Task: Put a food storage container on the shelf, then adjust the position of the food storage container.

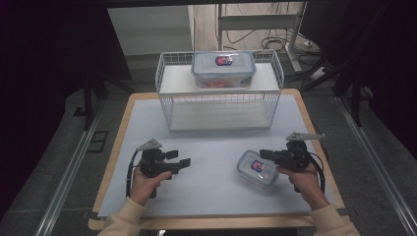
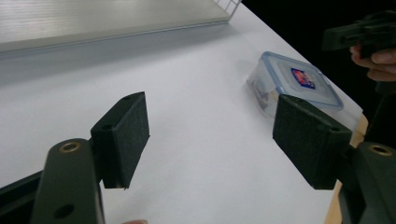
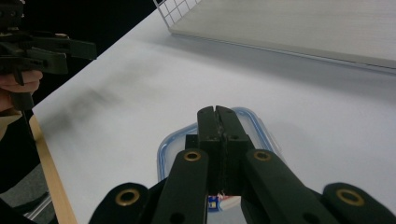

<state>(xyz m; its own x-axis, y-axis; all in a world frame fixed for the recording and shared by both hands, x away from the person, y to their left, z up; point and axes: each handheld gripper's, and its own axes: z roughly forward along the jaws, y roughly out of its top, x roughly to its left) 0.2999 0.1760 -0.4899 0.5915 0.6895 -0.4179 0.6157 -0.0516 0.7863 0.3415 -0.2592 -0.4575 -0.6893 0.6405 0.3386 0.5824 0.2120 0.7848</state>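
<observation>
High view showed the small lidded container [image 1: 257, 168] lying on the white bench [image 1: 211, 147] near its right front corner, with the right claw [image 1: 266, 154] poised over its lid, jaws pressed together on nothing. Well apart to the left, the left claw [image 1: 180, 158] hung over bare bench with its jaws spread wide and empty, pointing toward the container. Behind both stood a white wire rack [image 1: 169, 105] carrying a larger lidded container [image 1: 223, 69] on its upper shelf.
</observation>
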